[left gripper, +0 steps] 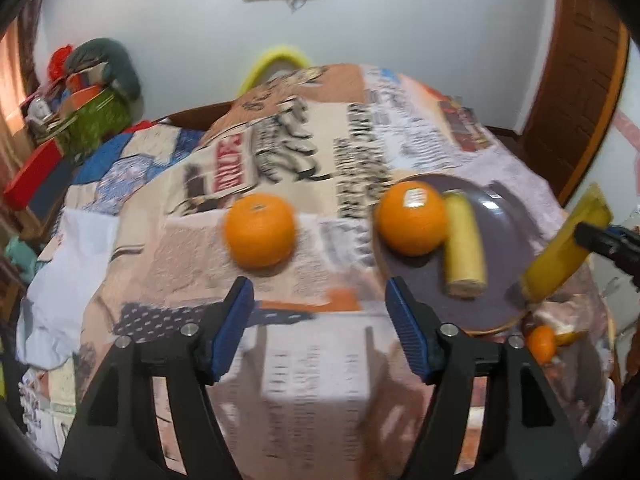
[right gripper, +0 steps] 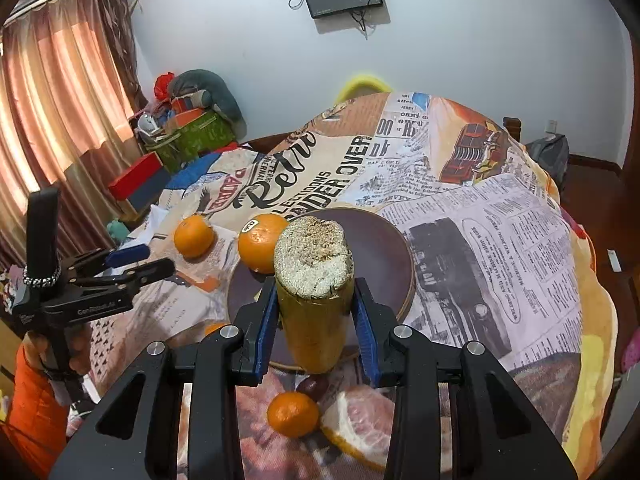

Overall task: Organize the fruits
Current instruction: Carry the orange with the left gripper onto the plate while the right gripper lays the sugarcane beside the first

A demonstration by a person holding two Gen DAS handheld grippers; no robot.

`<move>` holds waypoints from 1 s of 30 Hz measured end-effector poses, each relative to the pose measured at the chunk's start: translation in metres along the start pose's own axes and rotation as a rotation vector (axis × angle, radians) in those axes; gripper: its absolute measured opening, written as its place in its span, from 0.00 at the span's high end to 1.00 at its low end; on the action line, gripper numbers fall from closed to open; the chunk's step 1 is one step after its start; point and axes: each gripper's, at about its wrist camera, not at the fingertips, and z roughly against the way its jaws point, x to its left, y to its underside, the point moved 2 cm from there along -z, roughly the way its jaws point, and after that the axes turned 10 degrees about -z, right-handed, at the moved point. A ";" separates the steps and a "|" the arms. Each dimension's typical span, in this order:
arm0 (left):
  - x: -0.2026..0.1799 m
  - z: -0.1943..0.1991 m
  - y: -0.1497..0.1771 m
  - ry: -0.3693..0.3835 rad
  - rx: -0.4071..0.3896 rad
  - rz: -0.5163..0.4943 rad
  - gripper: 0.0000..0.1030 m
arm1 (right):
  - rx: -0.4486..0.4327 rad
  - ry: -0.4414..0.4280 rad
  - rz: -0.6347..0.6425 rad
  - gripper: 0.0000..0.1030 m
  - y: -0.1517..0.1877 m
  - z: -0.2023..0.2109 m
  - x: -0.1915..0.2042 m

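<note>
Both grippers share one build: black angular plastic frames with triangular cut-outs, and silver round screws behind the jaws. The left gripper (left gripper: 320, 332) carries ribbed blue pads (left gripper: 405, 320) (slightly blurred). Behind its jaws in the right wrist view: white lettering, a beaded band, an orange sleeve (right gripper: 34, 412).

orange (left gripper: 412, 218), cob (left gripper: 464, 248) on plate (left gripper: 496, 304) | second orange (left gripper: 259, 230) left

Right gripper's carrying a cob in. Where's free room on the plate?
Bare patch: the plate's far-right half, beyond the cob lying on it. Crowded: the left edge, where the stickered orange touches that cob. The held cob hangs over the near rim.
</note>
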 end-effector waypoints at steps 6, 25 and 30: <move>0.033 -0.024 0.004 0.013 0.043 0.077 0.26 | 0.031 0.009 0.013 0.68 -0.001 -0.020 0.001; 0.044 -0.093 -0.026 -0.045 0.079 0.048 0.37 | 0.049 0.004 0.010 0.68 -0.020 -0.053 -0.007; 0.036 -0.083 -0.026 -0.015 0.063 0.040 0.38 | 0.050 -0.005 -0.014 0.68 -0.023 -0.057 -0.011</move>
